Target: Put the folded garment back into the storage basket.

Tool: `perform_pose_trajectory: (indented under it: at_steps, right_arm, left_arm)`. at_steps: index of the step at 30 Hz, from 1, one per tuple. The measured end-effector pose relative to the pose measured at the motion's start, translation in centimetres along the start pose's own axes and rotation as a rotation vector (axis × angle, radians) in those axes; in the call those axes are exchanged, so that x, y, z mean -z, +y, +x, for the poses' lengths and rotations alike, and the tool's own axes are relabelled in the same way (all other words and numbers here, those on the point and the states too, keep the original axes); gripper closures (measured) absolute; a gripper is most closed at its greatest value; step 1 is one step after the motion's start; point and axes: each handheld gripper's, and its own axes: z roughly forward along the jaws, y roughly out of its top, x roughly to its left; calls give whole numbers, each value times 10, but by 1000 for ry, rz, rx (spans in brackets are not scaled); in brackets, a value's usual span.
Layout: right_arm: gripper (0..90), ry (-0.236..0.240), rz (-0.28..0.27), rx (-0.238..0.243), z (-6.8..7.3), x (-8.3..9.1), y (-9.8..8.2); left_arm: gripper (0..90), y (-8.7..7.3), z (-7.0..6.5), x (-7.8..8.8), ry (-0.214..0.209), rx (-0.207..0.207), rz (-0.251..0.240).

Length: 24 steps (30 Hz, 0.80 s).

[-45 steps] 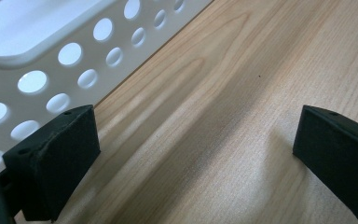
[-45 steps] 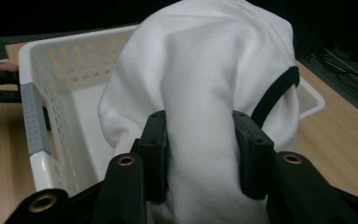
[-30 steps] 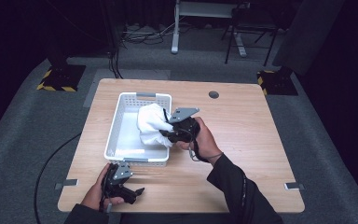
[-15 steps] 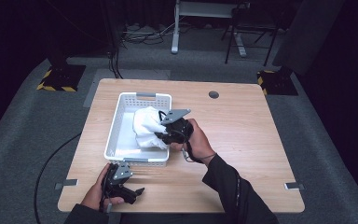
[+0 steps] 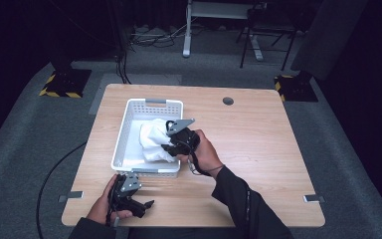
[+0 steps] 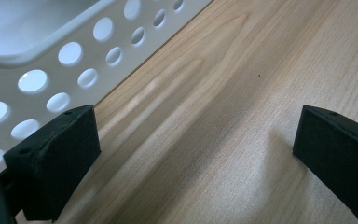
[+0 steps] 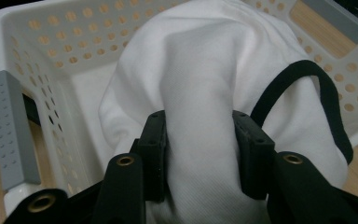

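Left gripper [image 5: 146, 204]: rested at the table's near edge, jaws spread wide, nothing between them.
Table [image 5: 278, 149]: pale wood, a round hole [image 5: 228, 101] seen near the far edge.
Right gripper [image 5: 168, 148]: clamped on the white cloth [image 5: 153, 142] inside the white basket [image 5: 149, 103].
Room: grey carpet [image 5: 358, 164], dark surroundings, desk legs [image 5: 187, 35] beyond.
Change: cloth and right gripper were lowered further into the basket than a second earlier.

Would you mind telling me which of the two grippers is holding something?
The right gripper: its jaws pinch the white cloth over the basket; the left gripper is open.
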Motion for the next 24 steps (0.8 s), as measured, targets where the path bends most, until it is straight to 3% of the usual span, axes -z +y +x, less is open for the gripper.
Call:
perform_pose_trajectory:
  at_steps: [24]
  right_arm:
    - [608, -12, 73, -28, 6, -26, -2]
  left_arm:
    - [5, 0, 0, 0, 2, -1, -1]
